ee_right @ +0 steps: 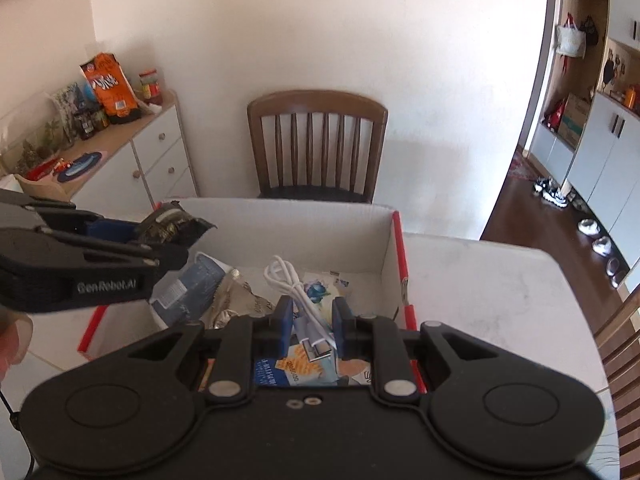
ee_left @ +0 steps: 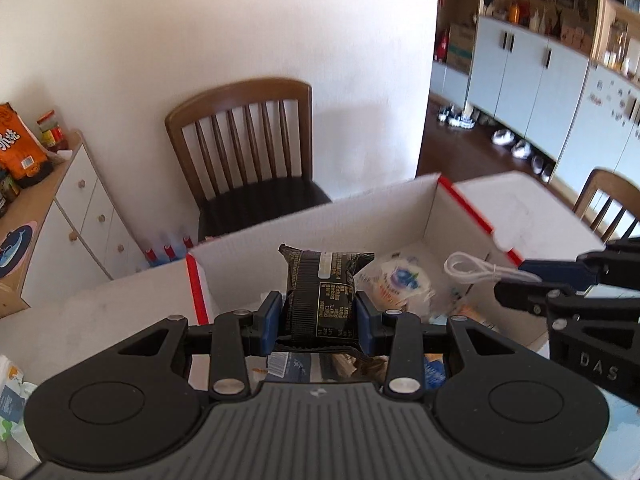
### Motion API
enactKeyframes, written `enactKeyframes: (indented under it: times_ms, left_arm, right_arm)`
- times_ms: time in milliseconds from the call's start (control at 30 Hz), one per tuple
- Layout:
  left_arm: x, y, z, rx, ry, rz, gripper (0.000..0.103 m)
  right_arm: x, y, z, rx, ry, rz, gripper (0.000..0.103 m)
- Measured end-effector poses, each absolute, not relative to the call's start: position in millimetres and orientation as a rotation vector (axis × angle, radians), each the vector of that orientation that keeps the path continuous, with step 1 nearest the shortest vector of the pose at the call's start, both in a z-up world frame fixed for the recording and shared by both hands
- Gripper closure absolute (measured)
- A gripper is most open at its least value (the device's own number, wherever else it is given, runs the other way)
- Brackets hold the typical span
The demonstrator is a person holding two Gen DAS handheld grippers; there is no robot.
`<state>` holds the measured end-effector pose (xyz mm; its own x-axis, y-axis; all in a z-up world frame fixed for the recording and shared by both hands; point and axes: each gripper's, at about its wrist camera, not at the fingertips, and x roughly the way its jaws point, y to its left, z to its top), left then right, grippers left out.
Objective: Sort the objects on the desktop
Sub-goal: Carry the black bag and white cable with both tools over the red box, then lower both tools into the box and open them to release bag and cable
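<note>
In the left wrist view my left gripper [ee_left: 318,309] is shut on a black snack packet [ee_left: 320,280], which stands upright between the blue pads over the near side of a white cardboard box [ee_left: 320,224] with red edges. My right gripper [ee_left: 512,280] reaches in from the right, shut on a coiled white USB cable [ee_left: 472,270]. In the right wrist view the right gripper [ee_right: 313,314] pinches that cable [ee_right: 294,282] above the box [ee_right: 280,220]. The left gripper [ee_right: 160,240] comes in from the left with the black packet [ee_right: 172,226] over the box's left corner.
Inside the box lie a blue-grey packet [ee_right: 188,288], a white wrapper with a blueberry picture [ee_left: 396,280] and an orange card [ee_right: 300,364]. Behind the white table [ee_right: 480,280] stands a wooden chair [ee_right: 316,148]. A white drawer cabinet [ee_right: 156,160] with snacks is at left.
</note>
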<state>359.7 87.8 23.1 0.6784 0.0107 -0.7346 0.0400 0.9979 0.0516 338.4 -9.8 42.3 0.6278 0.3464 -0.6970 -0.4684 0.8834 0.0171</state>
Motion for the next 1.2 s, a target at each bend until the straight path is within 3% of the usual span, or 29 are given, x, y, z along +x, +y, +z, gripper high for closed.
enactKeyframes:
  times_ms: [400, 967, 1200]
  left_arm:
    - [376.5, 89.8, -22.9, 0.085, 0.936, -0.017, 0.066]
    - [382.7, 94.5, -47.2, 0.052, 1.026, -0.037, 0.066]
    - [381.0, 93.0, -49.3, 0.042, 1.06, -0.066, 0.062]
  right_arm:
    - [356.1, 4.3, 1.6, -0.203, 0.84, 0.446, 0.084]
    - [355.5, 18.2, -28.7, -0.259, 0.9, 0.459, 0.084]
    - [353.7, 14.2, -29.2, -0.261, 0.909, 0.456, 0.075]
